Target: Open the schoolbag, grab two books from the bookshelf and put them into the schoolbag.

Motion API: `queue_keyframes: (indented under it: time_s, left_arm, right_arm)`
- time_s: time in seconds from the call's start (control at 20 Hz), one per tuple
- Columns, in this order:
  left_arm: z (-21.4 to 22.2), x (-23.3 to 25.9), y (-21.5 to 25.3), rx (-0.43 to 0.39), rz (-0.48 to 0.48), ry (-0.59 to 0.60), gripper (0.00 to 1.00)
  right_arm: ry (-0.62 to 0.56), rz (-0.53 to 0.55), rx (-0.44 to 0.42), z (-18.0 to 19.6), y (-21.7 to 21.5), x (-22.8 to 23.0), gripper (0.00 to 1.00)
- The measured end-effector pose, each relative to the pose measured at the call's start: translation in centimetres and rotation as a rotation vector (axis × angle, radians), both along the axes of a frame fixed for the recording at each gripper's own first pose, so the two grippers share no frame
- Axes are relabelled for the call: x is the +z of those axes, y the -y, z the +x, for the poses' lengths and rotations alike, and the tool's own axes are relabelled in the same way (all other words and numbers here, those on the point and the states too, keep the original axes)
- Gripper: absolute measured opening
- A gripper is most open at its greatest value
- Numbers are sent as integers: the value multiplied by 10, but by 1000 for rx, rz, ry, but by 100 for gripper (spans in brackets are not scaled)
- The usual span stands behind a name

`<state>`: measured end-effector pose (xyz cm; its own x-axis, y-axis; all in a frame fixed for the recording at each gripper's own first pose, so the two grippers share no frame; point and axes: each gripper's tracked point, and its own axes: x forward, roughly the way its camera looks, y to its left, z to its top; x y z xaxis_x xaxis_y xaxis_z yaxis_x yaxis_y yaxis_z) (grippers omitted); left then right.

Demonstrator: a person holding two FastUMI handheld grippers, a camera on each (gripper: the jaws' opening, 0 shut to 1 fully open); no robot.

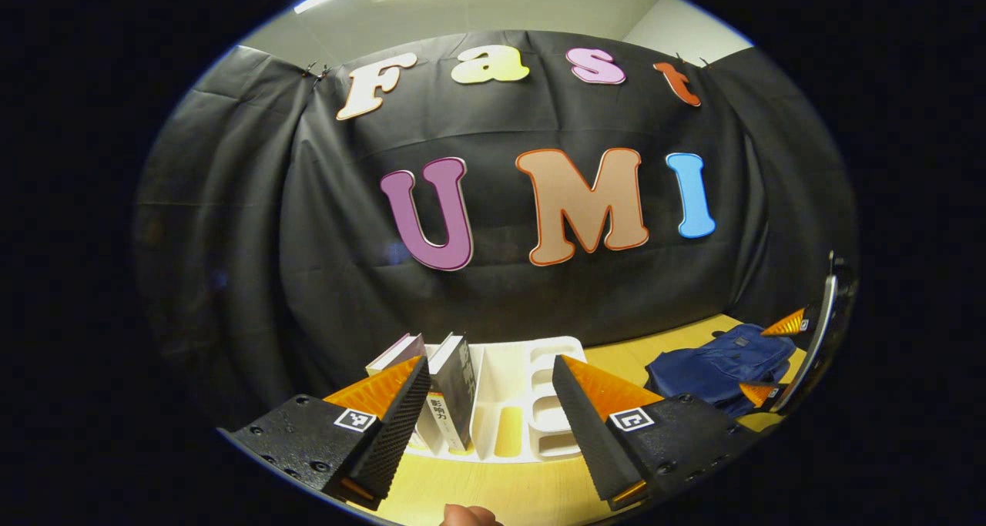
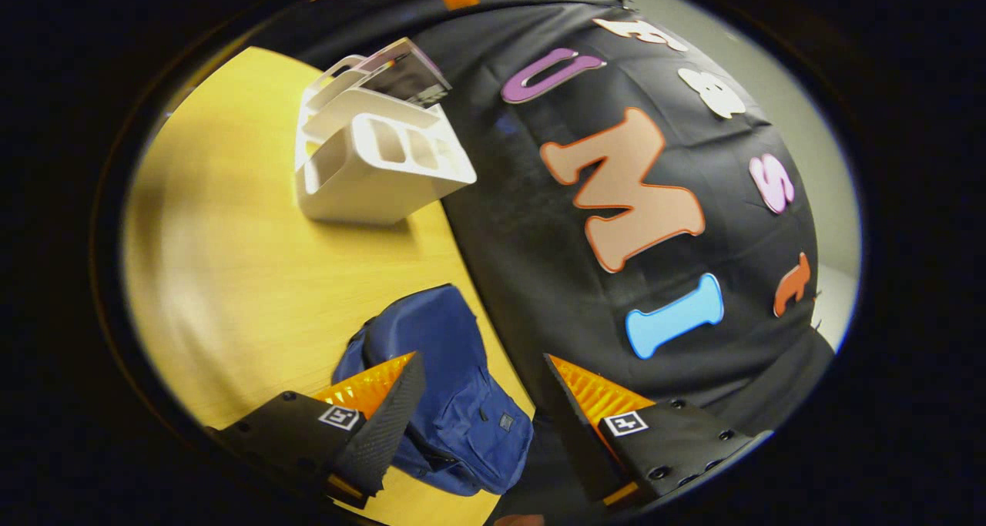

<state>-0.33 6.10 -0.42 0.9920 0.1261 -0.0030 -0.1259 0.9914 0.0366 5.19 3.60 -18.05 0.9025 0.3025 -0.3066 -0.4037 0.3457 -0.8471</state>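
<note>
Left gripper view: our left gripper (image 1: pixel 491 391) is spread wide and empty at bottom centre, facing two books (image 1: pixel 451 387) leaning in the rigid white plastic bookshelf (image 1: pixel 531 372); a slanted spine could slip or tip. Lower right, the soft blue fabric schoolbag (image 1: pixel 720 364) lies closed on smooth yellow table (image 1: pixel 501 487). Right gripper view: right gripper (image 2: pixel 481 403), also released, hovers over schoolbag; limp cloth may bunch at the zipper.

The left gripper view looks level and low across the desk (image 1: pixel 501 487) at the near bookshelf (image 1: pixel 531 387), the schoolbag (image 1: pixel 720 368) at three o'clock, while the right gripper view, rolled sideways, looks down at the close schoolbag (image 2: pixel 454 403), the shared bookshelf (image 2: pixel 377 164) at eleven o'clock.
</note>
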Motion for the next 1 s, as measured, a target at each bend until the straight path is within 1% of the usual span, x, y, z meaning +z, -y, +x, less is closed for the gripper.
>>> queue_keyframes:
  time_s: [0.2,0.35,0.45,0.55,0.6,0.65,0.7,0.75,0.8,0.85,0.9,0.95,1.0]
  left_arm:
    - [-2,0,-12,32,-13,-2,93]
    - [-5,-3,-20,56,-13,-6,94]
    - [-6,-5,-24,71,-17,-14,94]
    - [-7,-8,-28,81,-20,-22,94]
    - [-8,-9,-29,85,-21,-29,94]
    - [-9,-10,-31,90,-23,-31,94]
    - [-10,-9,-33,98,-23,-33,94]
    - [-10,-10,-35,104,-24,-34,94]
    - [-9,-10,-37,109,-26,-35,94]
    - [-10,-12,-36,106,-29,-40,94]
    - [-10,-13,-35,103,-35,-47,93]
    - [-10,-14,-35,101,-41,-50,94]
    - [-10,-14,-36,101,-44,-52,94]
  right_arm:
    - [-41,-102,35,11,-1,-41,89]
    - [-90,-174,27,19,7,-71,88]
    - [-103,-202,27,26,11,-85,88]
    - [-116,-234,28,31,13,-97,98]
    - [-109,-247,28,37,12,-103,98]
    - [-105,-250,35,40,9,-107,93]
    - [-100,-259,36,45,8,-111,98]
    - [-98,-268,43,48,5,-112,100]
    - [-97,-272,53,50,1,-116,98]
    - [-93,-278,59,53,-2,-117,98]
    - [-91,-282,68,56,-4,-119,88]
    - [-95,-279,71,57,-6,-120,86]
    - [-101,-270,68,60,-7,-122,100]
